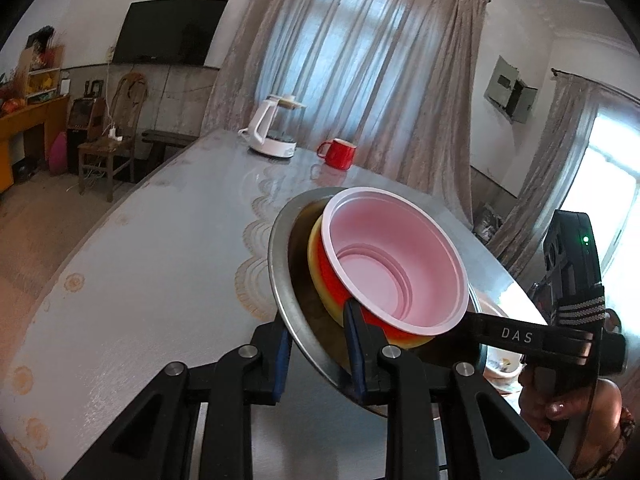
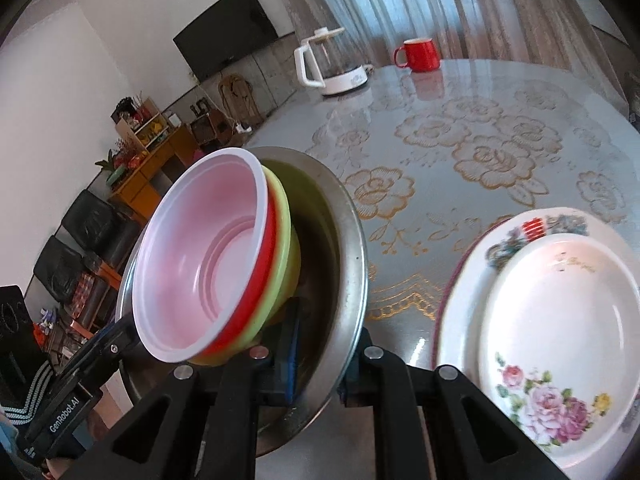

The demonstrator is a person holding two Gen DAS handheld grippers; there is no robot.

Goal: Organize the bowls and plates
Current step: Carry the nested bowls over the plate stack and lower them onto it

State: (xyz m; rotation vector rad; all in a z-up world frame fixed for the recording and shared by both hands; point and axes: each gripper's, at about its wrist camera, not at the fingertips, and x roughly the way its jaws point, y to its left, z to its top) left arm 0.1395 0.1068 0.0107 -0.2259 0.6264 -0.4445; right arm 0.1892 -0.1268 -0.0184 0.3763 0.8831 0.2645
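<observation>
**Both grippers on one basin rim, plates off to my right**

Left wrist view: my left gripper is pinched nearly closed on the near rim of the wide stainless-steel basin, one blue pad outside the wall, one inside. Nested in it sit a pale yellow-green bowl, a red bowl and, on top, a pink plastic bowl. The stack lies straight ahead of these fingers, tilted toward me. My right gripper reaches in from the right edge.

Right wrist view: my right gripper is clamped on the opposite rim of the steel basin, which tips away to the left. The white floral plate stack rests on the lace-patterned table just right of this gripper. I judge the basin should travel rightward, so the right hand leads.
</observation>
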